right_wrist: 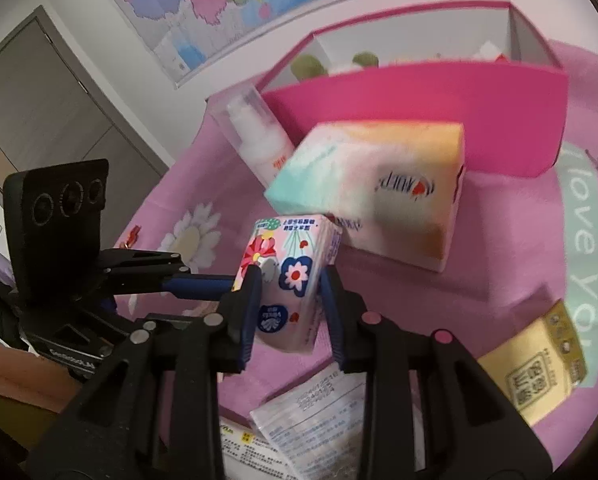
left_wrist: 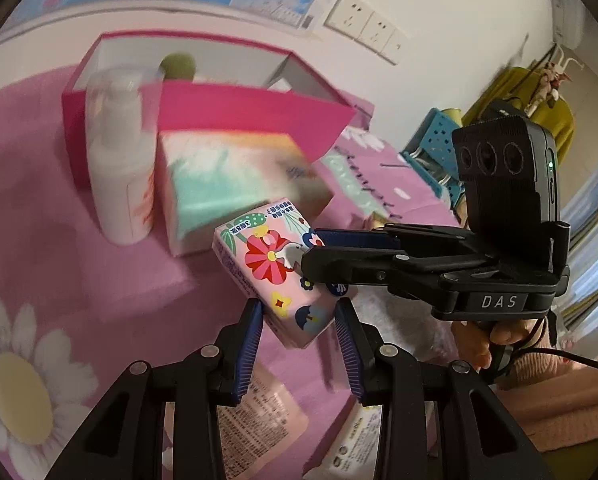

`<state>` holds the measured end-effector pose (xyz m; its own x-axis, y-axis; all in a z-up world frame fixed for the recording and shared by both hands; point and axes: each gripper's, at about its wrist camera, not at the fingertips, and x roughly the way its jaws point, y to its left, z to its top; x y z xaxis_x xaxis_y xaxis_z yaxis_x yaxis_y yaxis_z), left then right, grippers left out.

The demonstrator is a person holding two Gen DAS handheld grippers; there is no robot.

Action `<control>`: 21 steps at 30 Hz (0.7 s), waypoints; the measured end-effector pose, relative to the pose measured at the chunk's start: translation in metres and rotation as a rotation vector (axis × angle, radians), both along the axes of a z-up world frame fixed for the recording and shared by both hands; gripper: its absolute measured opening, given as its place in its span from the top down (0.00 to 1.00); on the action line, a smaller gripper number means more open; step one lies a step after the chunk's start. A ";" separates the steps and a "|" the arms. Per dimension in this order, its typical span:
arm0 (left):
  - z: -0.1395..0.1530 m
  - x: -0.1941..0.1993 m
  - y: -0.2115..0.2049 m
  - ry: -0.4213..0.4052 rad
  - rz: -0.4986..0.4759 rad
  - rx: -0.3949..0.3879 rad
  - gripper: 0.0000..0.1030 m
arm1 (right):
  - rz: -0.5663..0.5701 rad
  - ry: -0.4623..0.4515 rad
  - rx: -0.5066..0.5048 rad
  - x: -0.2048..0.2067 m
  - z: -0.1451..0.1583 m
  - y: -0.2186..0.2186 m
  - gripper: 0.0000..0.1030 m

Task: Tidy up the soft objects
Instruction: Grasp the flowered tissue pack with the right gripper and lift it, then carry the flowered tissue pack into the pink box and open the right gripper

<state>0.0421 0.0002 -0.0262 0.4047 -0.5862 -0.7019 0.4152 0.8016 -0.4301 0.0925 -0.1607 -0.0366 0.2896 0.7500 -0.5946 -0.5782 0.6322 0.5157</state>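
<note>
Both tongs, right (right_wrist: pixel 287 300) and left (left_wrist: pixel 299 320), are clamping the pink flower-printed tissue pack (right_wrist: pixel 289 280); left should be releasing first.

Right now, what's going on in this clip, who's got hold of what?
A person is working with two handheld grippers over a pink bedspread. The right gripper is closed on a small floral tissue pack, holding it in the air. The left gripper has its fingers on either side of the same pack's lower end, though a firm grip can't be confirmed. Behind it sit a larger tissue box, a white pump bottle and an open pink box with items already inside.
</note>
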 end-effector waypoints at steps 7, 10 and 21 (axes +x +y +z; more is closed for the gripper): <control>0.023 0.011 -0.010 -0.065 -0.018 0.005 0.64 | -0.044 -0.076 0.017 0.004 0.026 -0.014 0.67; 0.036 0.020 -0.017 -0.104 -0.023 0.019 0.64 | -0.066 -0.117 0.010 0.009 0.038 -0.019 0.67; 0.069 0.075 -0.041 -0.168 -0.007 0.058 0.64 | -0.134 -0.239 0.019 0.056 0.075 -0.037 0.67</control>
